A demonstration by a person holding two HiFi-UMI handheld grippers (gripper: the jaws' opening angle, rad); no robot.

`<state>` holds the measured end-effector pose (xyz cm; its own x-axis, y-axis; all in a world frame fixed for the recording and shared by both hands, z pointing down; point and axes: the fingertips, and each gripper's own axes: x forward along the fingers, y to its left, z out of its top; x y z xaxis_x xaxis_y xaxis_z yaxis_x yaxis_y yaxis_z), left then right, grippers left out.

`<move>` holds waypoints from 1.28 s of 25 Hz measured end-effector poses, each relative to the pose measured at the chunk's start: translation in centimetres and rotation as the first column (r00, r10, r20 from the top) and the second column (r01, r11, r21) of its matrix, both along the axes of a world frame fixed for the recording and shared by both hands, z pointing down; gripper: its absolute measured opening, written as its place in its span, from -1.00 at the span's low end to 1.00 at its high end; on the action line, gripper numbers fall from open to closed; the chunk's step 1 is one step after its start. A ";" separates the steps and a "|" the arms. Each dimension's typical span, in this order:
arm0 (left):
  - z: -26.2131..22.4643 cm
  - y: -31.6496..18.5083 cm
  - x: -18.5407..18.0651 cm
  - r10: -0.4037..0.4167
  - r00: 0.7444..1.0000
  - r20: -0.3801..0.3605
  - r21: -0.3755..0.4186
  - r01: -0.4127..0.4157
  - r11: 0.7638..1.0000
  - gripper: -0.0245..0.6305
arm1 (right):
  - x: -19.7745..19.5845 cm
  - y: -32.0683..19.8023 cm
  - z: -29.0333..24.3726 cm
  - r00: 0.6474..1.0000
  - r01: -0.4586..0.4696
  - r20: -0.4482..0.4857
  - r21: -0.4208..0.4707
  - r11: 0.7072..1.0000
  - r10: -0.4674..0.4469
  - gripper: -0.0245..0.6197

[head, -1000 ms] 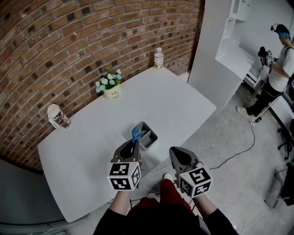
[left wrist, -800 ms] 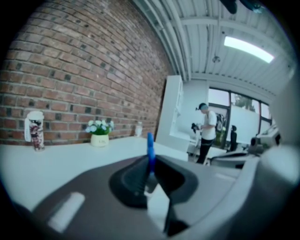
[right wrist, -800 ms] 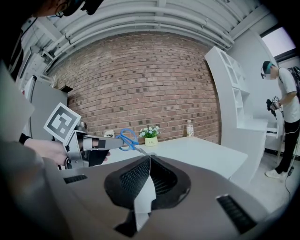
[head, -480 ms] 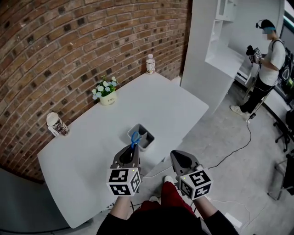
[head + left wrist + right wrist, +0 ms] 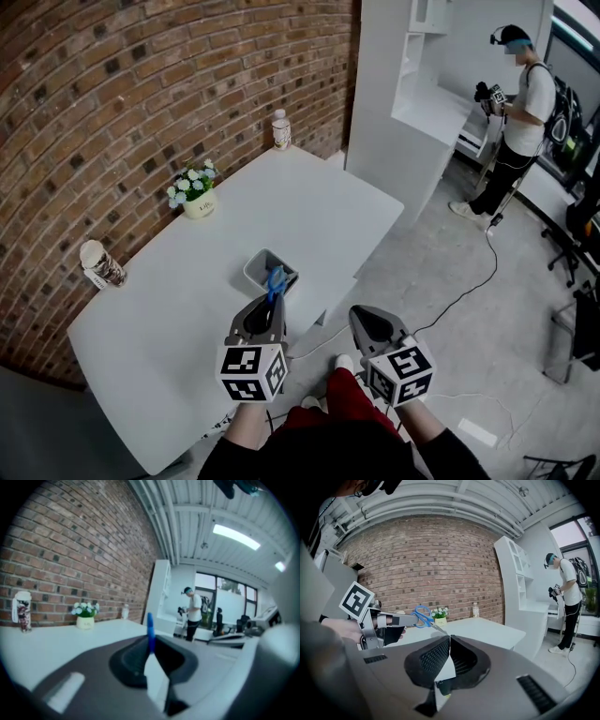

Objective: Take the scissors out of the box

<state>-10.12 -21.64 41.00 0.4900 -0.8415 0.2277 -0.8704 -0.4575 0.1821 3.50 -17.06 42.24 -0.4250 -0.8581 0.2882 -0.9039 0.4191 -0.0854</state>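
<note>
The left gripper [image 5: 273,302] is clamped on the blue handles of the scissors [image 5: 276,279], holding them in the air at the near side of the grey box [image 5: 255,266] on the white table [image 5: 169,309], while the right gripper [image 5: 359,314], beside it, is closed and empty.

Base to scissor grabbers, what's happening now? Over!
Left gripper shut on blue-handled metal scissors, held up, seemingly clear of small grey box. Right gripper shut, empty. Nothing in the way.

Head view above table [image 5: 169,300]; gripper views low, level.
</note>
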 end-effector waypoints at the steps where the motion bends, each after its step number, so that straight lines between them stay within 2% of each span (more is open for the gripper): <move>1: 0.0 0.1 0.3 0.009 1.000 -0.003 -0.001 -0.009 1.000 -0.84 | 0.2 0.2 0.0 1.000 -0.007 -0.002 -0.001 1.000 0.007 -0.90; 17: 0.8 1.2 5.4 0.139 0.990 -0.016 -0.023 -0.139 0.990 -0.84 | 4.2 2.1 0.8 0.994 -0.105 -0.012 -0.025 0.994 0.105 -0.90; 32: 1.5 4.3 12.1 0.197 0.980 0.012 -0.046 -0.196 0.980 -0.84 | 11.3 5.6 0.8 0.984 -0.178 0.015 -0.024 0.984 0.178 -0.90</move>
